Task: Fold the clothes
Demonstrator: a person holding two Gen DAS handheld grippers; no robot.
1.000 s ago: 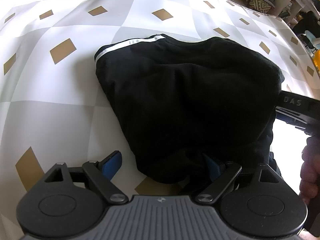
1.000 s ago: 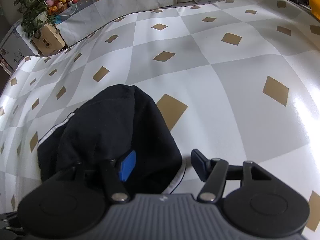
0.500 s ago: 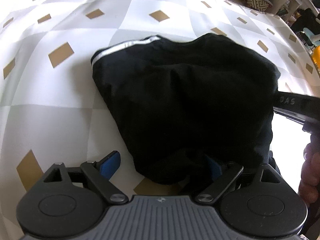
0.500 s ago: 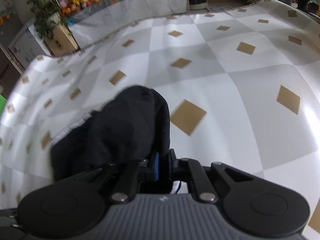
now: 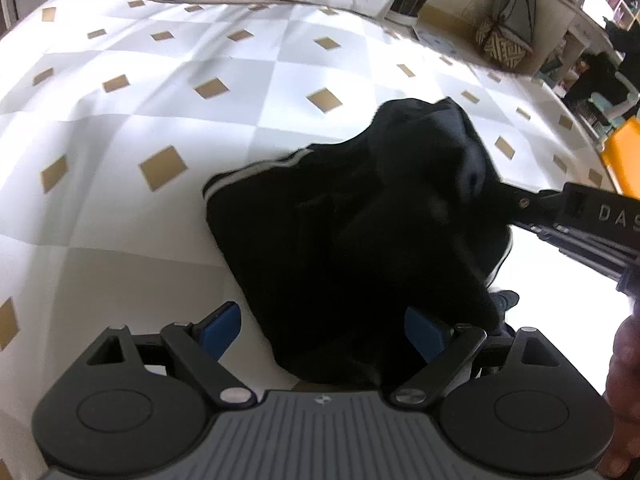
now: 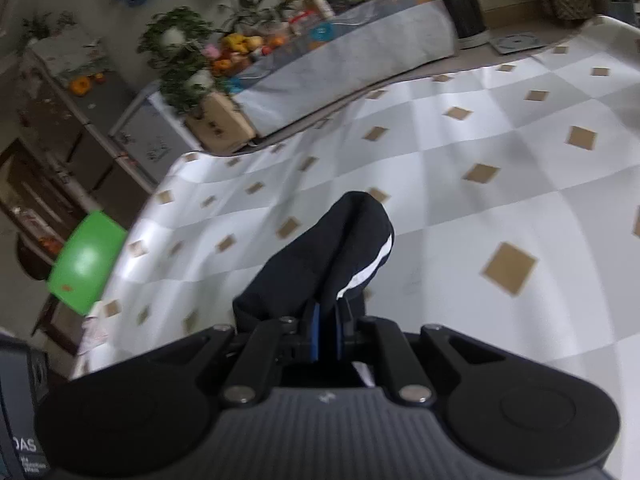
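A black garment (image 5: 360, 240) with a white side stripe (image 5: 260, 170) lies bunched on the checked tablecloth (image 5: 160, 92). My left gripper (image 5: 322, 330) hovers over its near end, open wide. The left blue pad (image 5: 220, 328) stands clear of the cloth and the right pad (image 5: 424, 332) is beside the fabric. In the right wrist view my right gripper (image 6: 326, 320) is shut on a fold of the garment (image 6: 332, 252), which hangs lifted off the table. The left wrist view shows that gripper (image 5: 520, 204) coming in from the right, pinching the raised cloth.
A green bin (image 6: 86, 258) sits off the table's left edge. Beyond the far edge stand a covered side table with fruit and plants (image 6: 340, 52) and a cardboard box (image 6: 220, 128). A yellow object (image 5: 624, 156) lies far right. A person's hand (image 5: 624, 400) grips the right handle.
The right gripper closed on the garment's right side and rose, pulling that part up into a peak. The left gripper also rose, staying open over the near end.
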